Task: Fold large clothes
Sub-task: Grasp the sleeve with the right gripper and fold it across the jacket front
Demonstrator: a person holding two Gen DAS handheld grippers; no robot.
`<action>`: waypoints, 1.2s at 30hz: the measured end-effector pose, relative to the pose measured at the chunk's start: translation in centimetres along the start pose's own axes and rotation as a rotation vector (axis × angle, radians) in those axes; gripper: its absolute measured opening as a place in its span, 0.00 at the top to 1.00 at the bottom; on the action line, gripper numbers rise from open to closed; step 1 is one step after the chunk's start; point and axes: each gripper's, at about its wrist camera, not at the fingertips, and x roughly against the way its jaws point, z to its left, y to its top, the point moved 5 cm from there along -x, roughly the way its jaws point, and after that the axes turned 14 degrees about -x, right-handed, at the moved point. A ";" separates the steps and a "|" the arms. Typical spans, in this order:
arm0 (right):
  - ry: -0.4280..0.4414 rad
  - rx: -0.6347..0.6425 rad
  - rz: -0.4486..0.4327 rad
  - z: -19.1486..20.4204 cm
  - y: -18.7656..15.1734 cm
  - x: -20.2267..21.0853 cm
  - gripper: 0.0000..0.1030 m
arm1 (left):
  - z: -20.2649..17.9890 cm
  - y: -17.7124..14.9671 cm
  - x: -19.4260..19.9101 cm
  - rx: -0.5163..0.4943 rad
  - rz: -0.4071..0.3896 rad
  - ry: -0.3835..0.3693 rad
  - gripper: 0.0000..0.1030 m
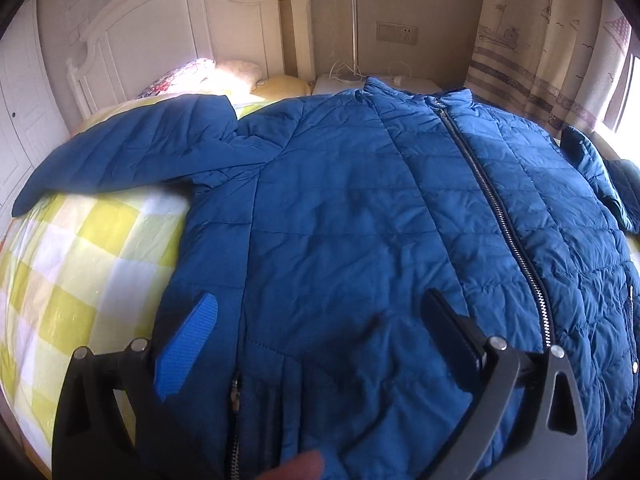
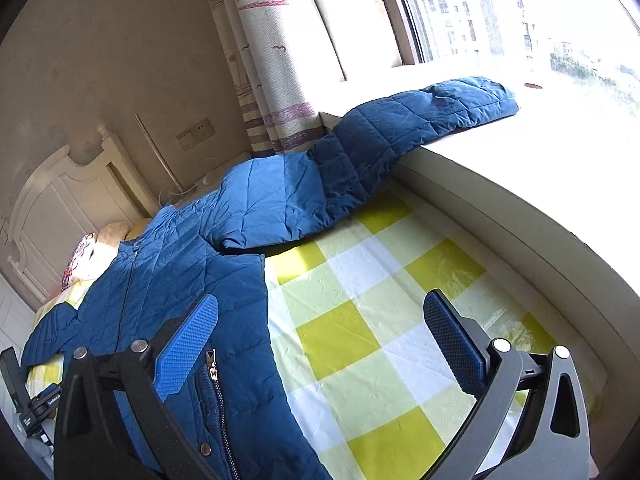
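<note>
A blue quilted jacket [image 1: 360,208] lies front up and zipped on a bed with a yellow-and-white checked sheet [image 1: 80,260]. One sleeve [image 1: 128,148] stretches left toward the headboard side. My left gripper [image 1: 320,312] hovers open over the jacket's lower hem, its fingers spread wide above the fabric. In the right wrist view the jacket [image 2: 180,280] fills the left, and its other sleeve [image 2: 420,120] reaches up onto the window ledge. My right gripper [image 2: 320,316] is open over the jacket's side edge, its left finger above the cloth and its right finger above the sheet [image 2: 380,320].
A white headboard [image 1: 180,28] and pillows [image 1: 240,76] stand at the far end. A curtain [image 2: 272,60] and a bright window ledge [image 2: 540,152] border the bed's right side. A bedside unit with a lamp pole [image 1: 354,28] stands behind the collar. A fingertip [image 1: 296,470] shows at the bottom.
</note>
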 end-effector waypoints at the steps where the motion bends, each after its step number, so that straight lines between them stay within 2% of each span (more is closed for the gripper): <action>1: 0.009 -0.035 0.019 -0.4 1.1 -1.4 0.04 | 0.1 -0.2 -1.0 0.012 0.024 -0.025 0.02; 2: 0.014 -0.065 0.032 -0.7 1.9 -2.8 0.04 | 0.2 -0.6 -1.9 0.021 0.051 -0.052 0.02; 6: -0.019 -0.157 0.069 -1.1 4.9 -9.4 0.04 | 0.2 -0.8 -2.2 0.024 0.035 -0.047 0.02; 9: -0.064 -0.168 0.057 -0.6 6.6 -13.3 0.04 | 0.0 -0.9 -2.0 0.036 0.033 -0.060 0.02; 11: -0.079 -0.207 0.036 -0.7 7.9 -15.2 0.06 | -0.1 -1.0 -2.0 0.046 0.029 -0.070 0.02; 12: -0.086 -0.235 0.032 -1.0 8.5 -15.9 0.11 | -0.1 -1.0 -2.0 0.049 0.027 -0.072 0.02; 14: -0.071 -0.295 0.058 -1.3 9.2 -17.2 0.32 | -0.1 -1.0 -1.9 0.051 0.024 -0.076 0.02; 15: -0.054 -0.311 0.076 -0.9 9.2 -17.6 0.54 | -0.1 -1.0 -2.0 0.052 0.023 -0.078 0.02; 16: -0.062 -0.298 0.067 -0.2 9.2 -17.4 0.68 | -0.1 -1.0 -1.9 0.054 0.021 -0.082 0.02; 17: -0.062 -0.256 0.033 1.1 9.2 -16.8 0.72 | 0.0 -0.9 -2.0 0.057 0.019 -0.086 0.02; 19: 0.000 -0.155 -0.042 5.1 9.0 -14.7 0.82 | 0.1 -1.1 -1.9 0.064 0.015 -0.095 0.02; 21: 0.087 -0.043 -0.090 10.2 8.1 -12.4 0.82 | 0.2 -1.1 -1.9 0.073 0.013 -0.102 0.02; 23: 0.198 0.127 -0.087 16.3 5.6 -10.5 0.82 | 0.2 -1.1 -1.9 0.073 0.016 -0.099 0.02; 26: 0.349 0.476 -0.061 25.1 -1.7 -7.7 0.82 | 0.0 -1.1 -1.9 0.065 0.025 -0.089 0.02; 28: 0.375 0.701 -0.018 28.7 -7.8 -7.3 0.81 | 0.0 -1.1 -2.0 0.063 0.029 -0.087 0.02; 30: 0.339 0.837 0.073 29.9 -12.9 -8.7 0.81 | 0.0 -1.1 -2.0 0.060 0.032 -0.086 0.02; 32: 0.309 0.862 0.234 28.9 -16.5 -11.5 0.68 | -0.1 -1.0 -2.0 0.057 0.036 -0.084 0.02; 33: 0.290 0.851 0.311 28.0 -17.8 -13.0 0.57 | -0.2 -1.0 -2.1 0.054 0.038 -0.081 0.02; 34: 0.265 0.849 0.328 27.4 -18.2 -13.5 0.54 | -0.2 -1.0 -2.1 0.051 0.041 -0.077 0.02; 35: 0.277 0.836 0.324 27.3 -17.9 -13.2 0.51 | -0.3 -1.0 -2.1 0.045 0.046 -0.072 0.02; 36: 0.291 0.817 0.328 27.2 -17.2 -12.8 0.36 | -0.3 -1.0 -2.2 0.042 0.052 -0.069 0.02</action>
